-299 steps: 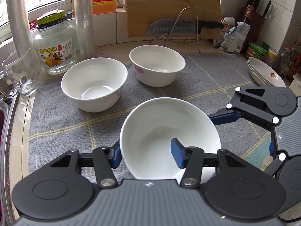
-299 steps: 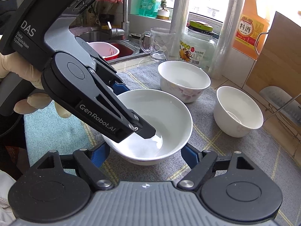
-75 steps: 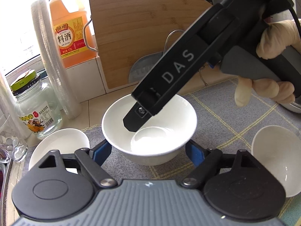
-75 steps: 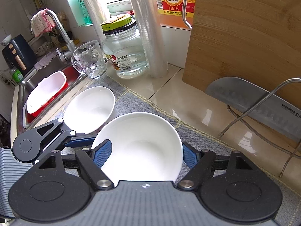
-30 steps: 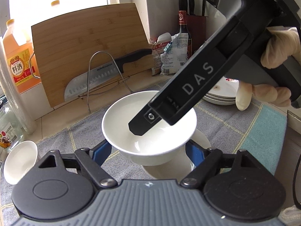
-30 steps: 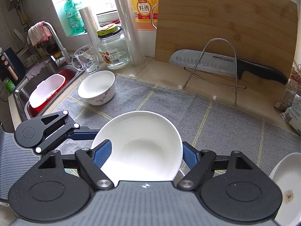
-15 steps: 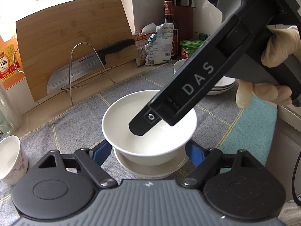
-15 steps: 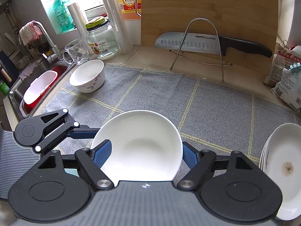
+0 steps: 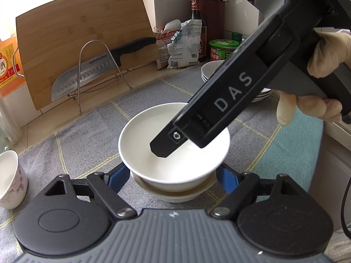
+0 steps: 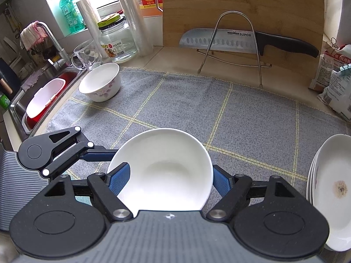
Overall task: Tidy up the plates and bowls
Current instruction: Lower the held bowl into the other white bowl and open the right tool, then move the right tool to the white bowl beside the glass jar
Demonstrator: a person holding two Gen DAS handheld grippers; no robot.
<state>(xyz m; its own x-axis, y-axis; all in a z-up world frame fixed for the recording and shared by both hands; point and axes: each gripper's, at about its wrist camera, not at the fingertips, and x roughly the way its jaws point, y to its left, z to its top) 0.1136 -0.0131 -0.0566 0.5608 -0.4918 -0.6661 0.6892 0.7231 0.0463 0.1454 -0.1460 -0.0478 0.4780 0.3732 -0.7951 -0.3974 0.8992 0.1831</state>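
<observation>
A plain white bowl hangs between the blue pads of my left gripper, which is shut on its sides below the rim. My right gripper is shut on the same bowl: one pad lies over the left rim, the other against the outer right wall. In the left wrist view one of the right gripper's fingers reaches down into the bowl. Directly under it a second white bowl stands on the grey mat. Whether the two bowls touch I cannot tell.
A floral bowl stands at the mat's far left, by the sink. Stacked white plates lie at the right. At the back are a knife on a wire rack, a cutting board, a jar and a glass mug.
Both grippers carried the bowl together to the right across the mat and down. The lower bowl, earlier offset to the right, now lies straight beneath it and closer.
</observation>
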